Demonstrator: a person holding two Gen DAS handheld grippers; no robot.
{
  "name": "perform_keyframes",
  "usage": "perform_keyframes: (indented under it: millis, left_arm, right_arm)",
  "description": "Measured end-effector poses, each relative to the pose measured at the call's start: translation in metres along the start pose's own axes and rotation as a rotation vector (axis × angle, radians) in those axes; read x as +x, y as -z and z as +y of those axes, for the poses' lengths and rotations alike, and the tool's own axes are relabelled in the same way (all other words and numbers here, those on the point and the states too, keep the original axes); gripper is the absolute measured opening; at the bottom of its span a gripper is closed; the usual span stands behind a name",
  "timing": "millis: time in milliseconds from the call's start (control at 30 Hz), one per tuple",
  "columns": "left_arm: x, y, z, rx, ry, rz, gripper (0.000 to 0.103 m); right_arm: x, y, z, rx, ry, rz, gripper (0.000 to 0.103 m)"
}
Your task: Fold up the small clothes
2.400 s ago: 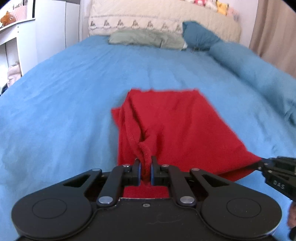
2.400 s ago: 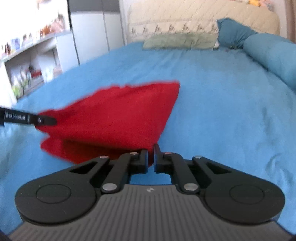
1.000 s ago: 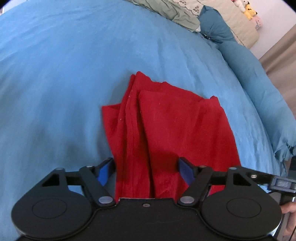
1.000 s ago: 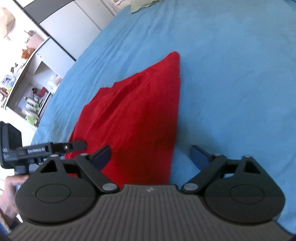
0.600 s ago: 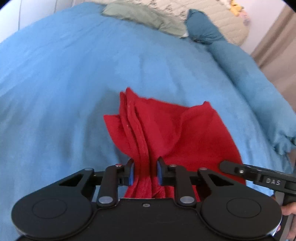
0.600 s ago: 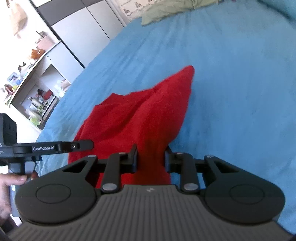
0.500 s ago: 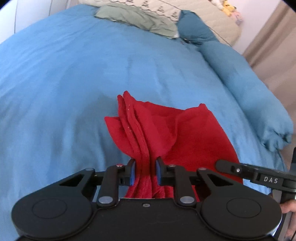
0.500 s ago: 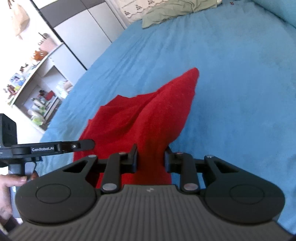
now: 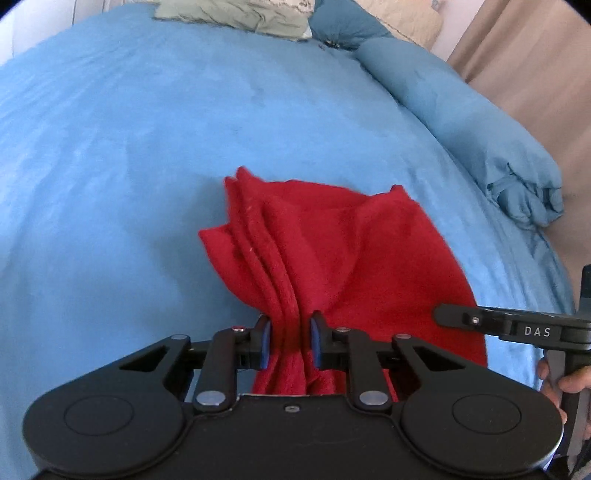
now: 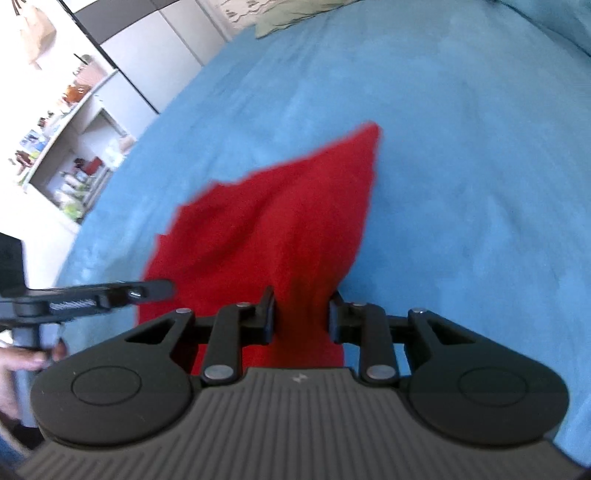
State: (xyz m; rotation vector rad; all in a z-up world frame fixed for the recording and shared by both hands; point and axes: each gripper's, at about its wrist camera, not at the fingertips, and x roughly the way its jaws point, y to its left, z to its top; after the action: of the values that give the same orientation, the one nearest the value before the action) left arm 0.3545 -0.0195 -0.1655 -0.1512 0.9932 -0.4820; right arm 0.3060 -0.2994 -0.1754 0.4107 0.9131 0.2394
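A small red garment (image 9: 332,251) lies folded on the blue bedspread (image 9: 129,129). My left gripper (image 9: 288,345) is shut on the bunched layers of its near left edge. My right gripper (image 10: 301,317) is shut on the garment's (image 10: 288,221) near right corner; its finger shows at the right in the left wrist view (image 9: 480,319). The near end of the cloth is lifted into ridges, while the far end rests on the bed. The left gripper's finger shows at the left in the right wrist view (image 10: 110,291).
A grey-green pillow (image 9: 236,14), a dark blue cushion (image 9: 343,26) and a rolled blue duvet (image 9: 461,110) lie at the head and right of the bed. White cupboards and shelves (image 10: 74,122) stand to the left of the bed.
Both grippers opened over the garment's near edge about a second ago, then closed on it. Since then they have lifted the near edge slightly, bunching the cloth.
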Motion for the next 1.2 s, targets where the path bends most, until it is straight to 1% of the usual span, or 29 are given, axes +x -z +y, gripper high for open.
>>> perform_keyframes:
  millis: [67, 100, 133, 200, 300, 400, 433, 467, 500, 633, 733, 800, 833, 867, 933, 967, 1000, 1067, 1133, 1200]
  left_arm:
    - [0.002, 0.005, 0.006, -0.024, -0.007, -0.004, 0.03]
    - [0.004, 0.006, 0.007, -0.018, -0.021, -0.004, 0.036]
    - [0.006, 0.007, 0.006, -0.005, -0.037, -0.007, 0.039]
    - [0.012, 0.008, 0.004, 0.009, -0.071, -0.013, 0.052]
    - [0.015, 0.014, 0.009, 0.009, -0.108, -0.019, 0.067]
    - [0.008, 0.017, 0.017, -0.025, -0.107, -0.023, 0.068]
    - [0.004, 0.017, 0.016, -0.035, -0.109, -0.025, 0.067]
    - [-0.003, 0.015, 0.014, -0.038, -0.115, -0.034, 0.063]
    - [-0.011, 0.014, 0.009, -0.03, -0.124, -0.047, 0.062]
    - [-0.06, 0.006, -0.013, 0.031, -0.139, -0.11, 0.062]
    - [-0.114, 0.003, -0.034, 0.073, -0.168, -0.18, 0.062]
    - [-0.156, 0.006, -0.051, 0.104, -0.209, -0.215, 0.064]
    - [-0.174, 0.009, -0.058, 0.115, -0.221, -0.224, 0.064]
    - [-0.195, 0.015, -0.065, 0.117, -0.233, -0.245, 0.065]
    - [-0.236, 0.029, -0.075, 0.102, -0.243, -0.274, 0.077]
    - [-0.25, 0.035, -0.079, 0.091, -0.246, -0.281, 0.088]
    - [-0.266, 0.044, -0.082, 0.08, -0.247, -0.297, 0.096]
    - [-0.291, 0.063, -0.088, 0.071, -0.259, -0.336, 0.103]
    - [-0.307, 0.082, -0.096, 0.089, -0.283, -0.352, 0.103]
    - [-0.314, 0.097, -0.103, 0.094, -0.299, -0.344, 0.103]
  right_arm:
    - [0.001, 0.01, -0.01, 0.031, -0.005, -0.017, 0.05]
    - [0.002, 0.014, -0.013, 0.04, -0.004, -0.017, 0.054]
    - [0.004, 0.016, -0.014, 0.042, 0.007, -0.02, 0.06]
    - [0.005, 0.021, -0.019, 0.047, 0.005, -0.027, 0.061]
    - [0.009, 0.022, -0.021, 0.052, 0.014, -0.026, 0.064]
    - [0.009, 0.021, -0.019, 0.05, 0.024, -0.024, 0.065]
    - [0.007, 0.019, -0.015, 0.036, 0.033, -0.024, 0.066]
    - [0.003, 0.018, -0.011, 0.014, 0.048, -0.029, 0.066]
    - [-0.005, 0.017, -0.006, -0.011, 0.06, -0.042, 0.066]
    - [-0.054, 0.014, 0.023, -0.1, 0.064, -0.118, 0.066]
    - [-0.102, 0.01, 0.046, -0.113, 0.1, -0.162, 0.068]
    - [-0.139, 0.011, 0.069, -0.143, 0.163, -0.192, 0.079]
    - [-0.16, 0.014, 0.082, -0.163, 0.193, -0.215, 0.09]
    - [-0.181, 0.017, 0.095, -0.18, 0.216, -0.245, 0.097]
    - [-0.219, 0.028, 0.117, -0.209, 0.247, -0.293, 0.101]
    - [-0.235, 0.035, 0.127, -0.215, 0.267, -0.31, 0.103]
    - [-0.25, 0.041, 0.135, -0.218, 0.285, -0.319, 0.103]
    - [-0.272, 0.058, 0.149, -0.216, 0.307, -0.323, 0.103]
    - [-0.29, 0.077, 0.159, -0.213, 0.321, -0.313, 0.103]
    - [-0.298, 0.093, 0.169, -0.224, 0.325, -0.278, 0.103]
